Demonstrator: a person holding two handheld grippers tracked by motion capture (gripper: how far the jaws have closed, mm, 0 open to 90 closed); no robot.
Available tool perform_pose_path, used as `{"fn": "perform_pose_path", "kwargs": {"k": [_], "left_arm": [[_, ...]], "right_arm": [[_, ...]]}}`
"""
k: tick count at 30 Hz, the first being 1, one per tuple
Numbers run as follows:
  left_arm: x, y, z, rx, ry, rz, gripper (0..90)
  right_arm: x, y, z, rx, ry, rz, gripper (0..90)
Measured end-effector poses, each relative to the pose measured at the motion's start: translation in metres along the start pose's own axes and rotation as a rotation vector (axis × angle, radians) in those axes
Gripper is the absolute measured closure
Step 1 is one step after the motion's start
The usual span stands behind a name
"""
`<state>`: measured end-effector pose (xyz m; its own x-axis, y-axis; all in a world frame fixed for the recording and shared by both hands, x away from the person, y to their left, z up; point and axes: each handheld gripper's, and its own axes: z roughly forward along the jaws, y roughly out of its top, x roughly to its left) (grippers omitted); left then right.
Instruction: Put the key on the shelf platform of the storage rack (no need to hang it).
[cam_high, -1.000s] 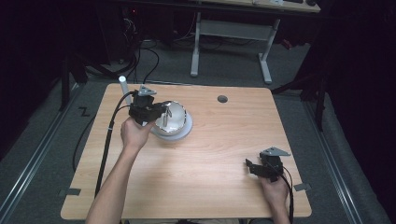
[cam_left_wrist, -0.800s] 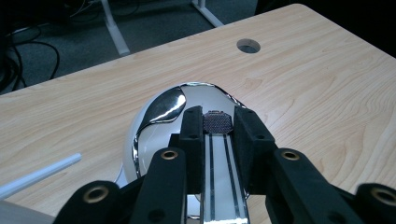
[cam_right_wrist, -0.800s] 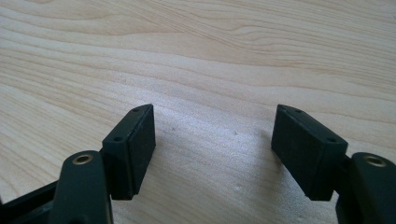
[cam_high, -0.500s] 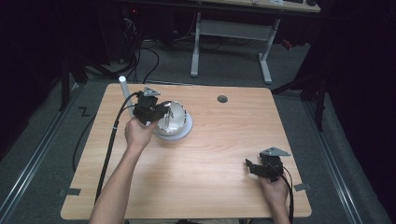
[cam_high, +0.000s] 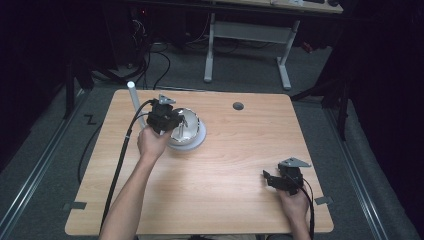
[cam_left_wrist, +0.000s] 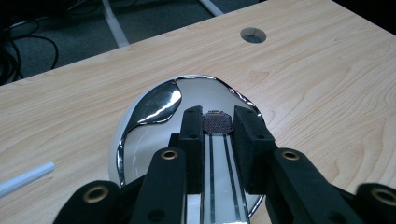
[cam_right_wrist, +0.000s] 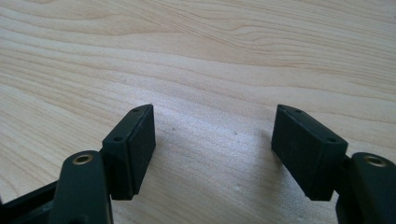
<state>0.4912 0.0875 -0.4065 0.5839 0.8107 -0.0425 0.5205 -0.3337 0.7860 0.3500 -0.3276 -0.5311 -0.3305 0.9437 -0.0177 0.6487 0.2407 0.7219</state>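
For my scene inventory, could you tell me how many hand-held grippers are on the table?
2. The left hand-held gripper is at the far left, over the shiny bowl; the right hand-held gripper sits open near the front right edge.

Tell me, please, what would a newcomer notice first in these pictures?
First, the shiny metal bowl on a white plate at the table's far left, with the left gripper shut on a thin metal handle over it. Then the right gripper, jaws wide open, low over bare wood near the right corner.
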Motion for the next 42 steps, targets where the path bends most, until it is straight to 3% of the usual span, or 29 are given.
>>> {"fn": "perform_pose_path", "kwargs": {"k": [20,28,38,42], "left_arm": [[0.0,-0.008,0.018,0.015,0.019,-0.012,74.3],[-0.003,-0.013,0.031,0.056,0.027,0.001,74.2],[0.0,-0.014,0.037,0.063,0.052,-0.005,73.9],[0.003,-0.014,0.039,0.059,0.054,-0.023,73.8]], "right_arm": [[0.0,0.0,0.0,-0.001,0.002,-0.001,31.0],[0.0,0.0,0.0,0.0,0.002,0.002,31.0],[0.0,0.0,0.0,0.0,0.001,0.002,31.0],[0.0,0.0,0.0,0.0,0.001,0.002,31.0]]}}
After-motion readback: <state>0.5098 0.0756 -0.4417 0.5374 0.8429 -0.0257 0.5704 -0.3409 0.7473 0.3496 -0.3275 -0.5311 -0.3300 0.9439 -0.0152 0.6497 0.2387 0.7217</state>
